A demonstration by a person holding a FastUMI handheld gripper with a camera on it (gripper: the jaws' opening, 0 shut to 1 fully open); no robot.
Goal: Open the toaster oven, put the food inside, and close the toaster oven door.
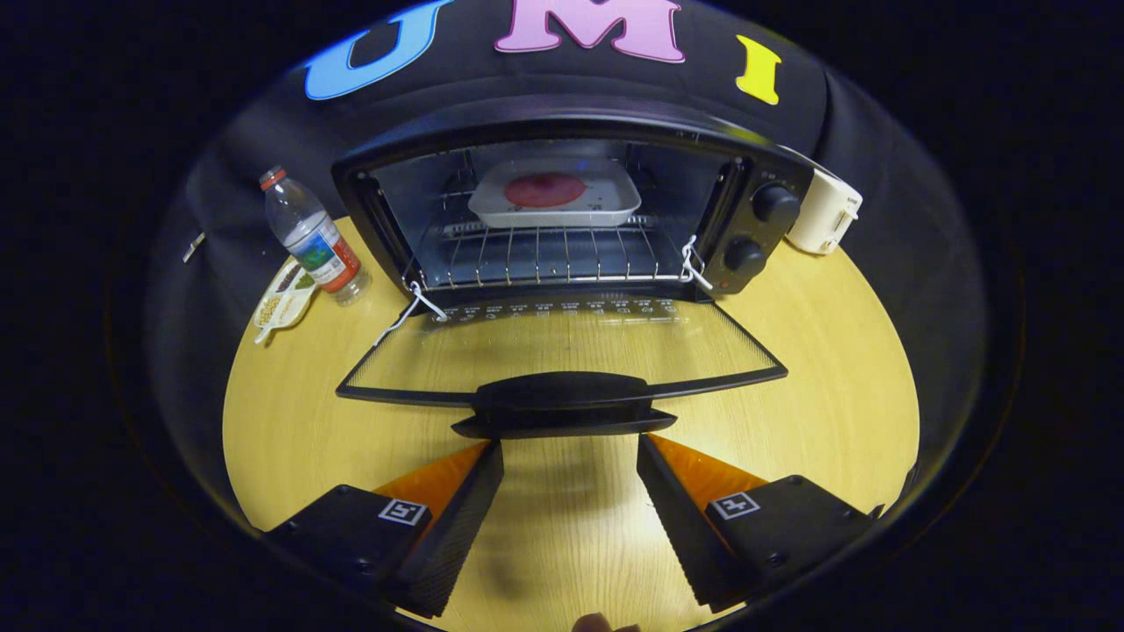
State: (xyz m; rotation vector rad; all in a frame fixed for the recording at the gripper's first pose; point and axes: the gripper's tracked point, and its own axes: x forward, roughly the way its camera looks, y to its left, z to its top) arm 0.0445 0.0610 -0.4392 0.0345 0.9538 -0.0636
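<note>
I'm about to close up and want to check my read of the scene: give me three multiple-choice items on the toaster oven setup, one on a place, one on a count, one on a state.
1. Where is the white tray with the red food?
A. On the table in front of the door
B. On the wire rack inside the toaster oven
C. Between the fingers

2. How many knobs are on the oven's control panel?
A. One
B. Two
C. Four

3. What state is the glass door in?
A. Folded down open
B. Shut
C. Half raised

Answers: 1 B, the tray sits on the rack deep inside the toaster oven. 2 B, two black knobs are stacked on the panel. 3 A, the door lies flat over the table, its handle just ahead of the open, empty gripper.
</note>
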